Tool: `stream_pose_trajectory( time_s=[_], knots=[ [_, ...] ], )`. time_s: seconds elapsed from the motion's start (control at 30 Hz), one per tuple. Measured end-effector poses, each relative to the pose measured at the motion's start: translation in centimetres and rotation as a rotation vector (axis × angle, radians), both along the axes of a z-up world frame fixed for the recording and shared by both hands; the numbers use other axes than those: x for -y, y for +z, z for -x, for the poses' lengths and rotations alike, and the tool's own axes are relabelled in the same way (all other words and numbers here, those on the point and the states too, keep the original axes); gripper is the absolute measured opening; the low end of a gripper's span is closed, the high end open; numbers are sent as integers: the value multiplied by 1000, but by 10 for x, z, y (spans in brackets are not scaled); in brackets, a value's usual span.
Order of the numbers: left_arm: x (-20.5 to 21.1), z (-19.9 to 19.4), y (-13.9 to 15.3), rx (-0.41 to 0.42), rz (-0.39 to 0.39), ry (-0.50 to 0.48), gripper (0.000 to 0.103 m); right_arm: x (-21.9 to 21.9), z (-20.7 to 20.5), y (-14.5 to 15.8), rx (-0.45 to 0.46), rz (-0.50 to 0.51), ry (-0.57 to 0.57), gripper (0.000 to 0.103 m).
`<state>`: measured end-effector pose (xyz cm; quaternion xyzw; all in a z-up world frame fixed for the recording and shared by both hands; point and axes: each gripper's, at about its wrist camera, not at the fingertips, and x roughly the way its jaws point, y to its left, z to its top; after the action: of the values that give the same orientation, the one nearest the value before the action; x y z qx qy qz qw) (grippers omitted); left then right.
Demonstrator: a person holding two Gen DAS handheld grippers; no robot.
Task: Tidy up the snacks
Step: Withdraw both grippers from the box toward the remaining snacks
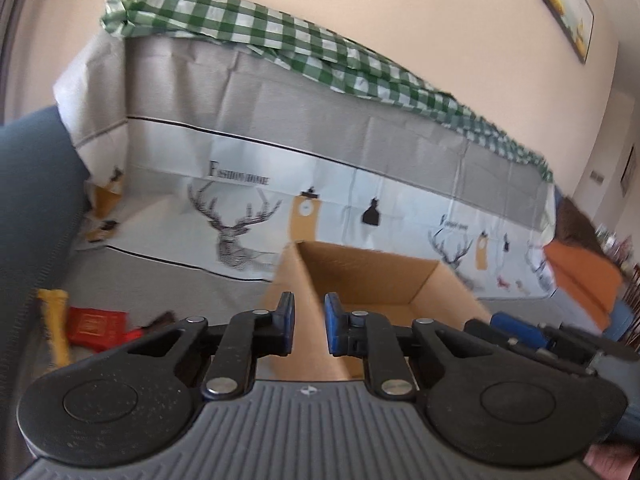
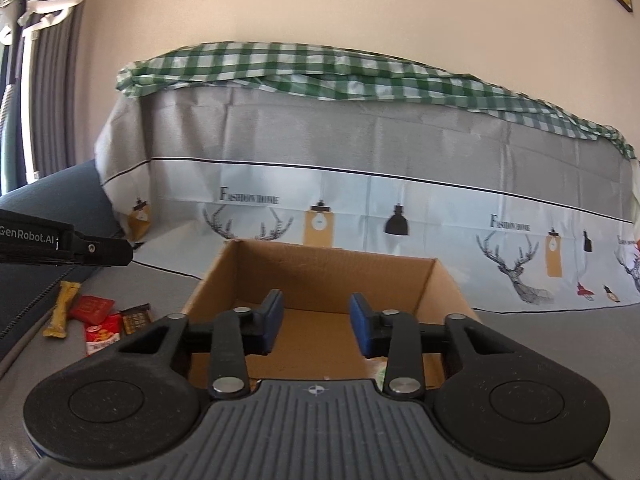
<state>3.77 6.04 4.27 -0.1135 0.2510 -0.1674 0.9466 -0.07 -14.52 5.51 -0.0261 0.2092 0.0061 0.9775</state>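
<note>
Jaws, left gripper: blue-padded fingers drawn close with a narrow gap, nothing between them; clenched and empty, poised over the left wall of the box.

Jaws, right gripper: blue pads standing apart, nothing between them; released, hanging above the box interior.

Box: open brown cardboard box, flaps off or folded out of sight, resting on the grey seat surface directly ahead of both grippers. Floor mostly bare; a pale greenish item shows at its near right corner, half hidden behind the right gripper, not identifiable.

Snacks, loose, on the seat to the left of the box, well apart from both sets of jaws:
- long yellow wrapped bar, lying lengthwise
- flat red square packet, just beside the bar
- red-and-white pouch, touching the red packet
- small dark brown wrapped bar, nearest the box

Backing: grey and white printed cloth with deer heads, lamps and lettering, draped over the seat back; green-and-white checked cloth bunched along its top.

Surround: dark blue armrest at left; orange cushion at far right; framed picture on the cream wall.
</note>
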Motion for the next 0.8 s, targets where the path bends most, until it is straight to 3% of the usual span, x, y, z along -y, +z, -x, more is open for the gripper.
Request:
stream_pose_trajectory(
  time_s=[0.07, 0.17, 0.27, 0.4, 0.8],
  knots=[
    [-18, 12, 5, 20, -50, 11, 17, -13, 4, 1, 7, 0, 30, 31],
    [-48, 22, 15, 37, -28, 29, 17, -32, 11, 2, 20, -2, 77, 31],
    [-66, 24, 15, 34, -103, 66, 17, -48, 17, 3, 27, -11, 122, 31],
    [-93, 22, 6, -26, -41, 134, 17, -69, 20, 1, 20, -14, 172, 31],
    [-115, 6, -7, -116, 30, 230, 17, -123, 15, -6, -5, -81, 295, 31]
  ],
)
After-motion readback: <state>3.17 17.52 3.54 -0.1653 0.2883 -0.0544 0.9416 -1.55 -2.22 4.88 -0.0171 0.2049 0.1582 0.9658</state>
